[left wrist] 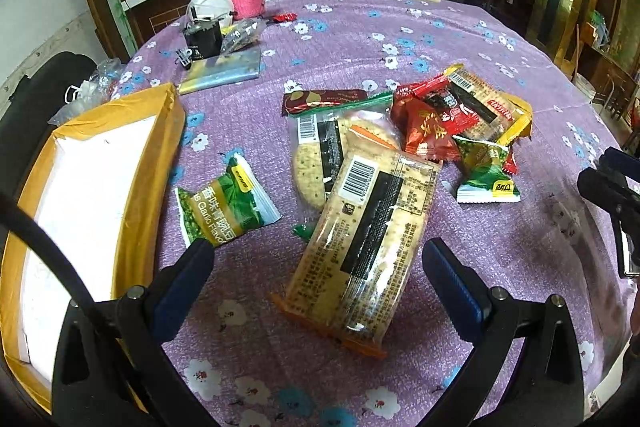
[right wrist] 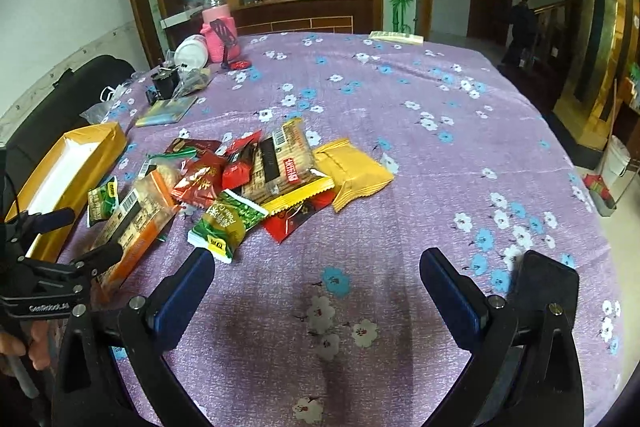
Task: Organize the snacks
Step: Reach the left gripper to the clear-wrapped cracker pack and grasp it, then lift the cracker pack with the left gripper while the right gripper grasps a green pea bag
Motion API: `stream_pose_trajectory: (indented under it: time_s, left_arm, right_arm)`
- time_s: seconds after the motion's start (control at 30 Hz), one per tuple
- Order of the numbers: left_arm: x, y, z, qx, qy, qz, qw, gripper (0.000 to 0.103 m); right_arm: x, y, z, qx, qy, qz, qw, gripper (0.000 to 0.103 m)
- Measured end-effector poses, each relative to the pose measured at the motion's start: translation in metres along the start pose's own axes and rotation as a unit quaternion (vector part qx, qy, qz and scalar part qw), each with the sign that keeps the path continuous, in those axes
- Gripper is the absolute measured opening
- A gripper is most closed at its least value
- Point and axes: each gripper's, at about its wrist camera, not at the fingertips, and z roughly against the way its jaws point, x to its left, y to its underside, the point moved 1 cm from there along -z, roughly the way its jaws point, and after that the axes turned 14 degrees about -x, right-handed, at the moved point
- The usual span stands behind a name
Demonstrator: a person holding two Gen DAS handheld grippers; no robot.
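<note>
In the left wrist view, the left gripper (left wrist: pixel 318 259) is held low over the tabletop (left wrist: pixel 460 39) with its jaws apart and nothing between them but the near end of a cracker pack (left wrist: pixel 372 235), which lies tilted on a second pack of round crackers (left wrist: pixel 316 163). The snacks are heaped at mid-table; a green pea packet (left wrist: pixel 224 203) lies apart, between the heap and the yellow box (left wrist: pixel 80 187) at the left, whose white inside looks bare. The cracker pack is judged the likely first pick: it should be straddled across its narrow width and closed on gently, so the crackers are not crushed, then carried left to the box. In the right wrist view, the right gripper (right wrist: pixel 316 275) is seen with jaws apart over bare cloth, nothing held. The heap lies ahead and left, a second pea packet (right wrist: pixel 224 223) nearest its left finger (right wrist: pixel 188 287). It is best kept clear of the left gripper's path.
</note>
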Motion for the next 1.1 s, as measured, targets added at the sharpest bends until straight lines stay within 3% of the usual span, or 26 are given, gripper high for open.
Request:
stream_pose_trajectory:
  time_s: [0.33, 0.5, 0.8, 0.87, 0.9, 1.1]
  left_arm:
    - [-0.012, -0.002, -0.009, 0.007, 0.008, -0.023, 0.9997, 0.103]
    - [-0.019, -0.003, -0.019, 0.017, 0.017, -0.036, 0.9991, 0.098]
    - [-0.028, -0.003, -0.03, 0.029, 0.029, -0.053, 0.9977, 0.079]
    - [-0.029, -0.003, -0.032, 0.029, 0.028, -0.062, 0.9973, 0.065]
    - [-0.029, -0.003, -0.032, 0.029, 0.028, -0.064, 0.9972, 0.062]
    - [-0.021, 0.002, -0.025, 0.024, 0.045, -0.049, 0.9975, 0.06]
  right_arm:
    - [-0.004, 0.0, -0.005, 0.004, -0.002, 0.006, 1.0, 0.095]
    - [-0.015, 0.001, -0.009, 0.009, 0.005, -0.006, 1.0, 0.095]
    - [-0.028, 0.004, -0.014, 0.021, 0.01, -0.021, 1.0, 0.095]
    - [-0.031, 0.004, -0.015, 0.024, 0.012, -0.021, 0.999, 0.095]
    - [-0.032, 0.005, -0.016, 0.026, 0.014, -0.021, 0.999, 0.095]
    - [-0.043, 0.011, -0.026, 0.058, 0.012, -0.022, 0.998, 0.075]
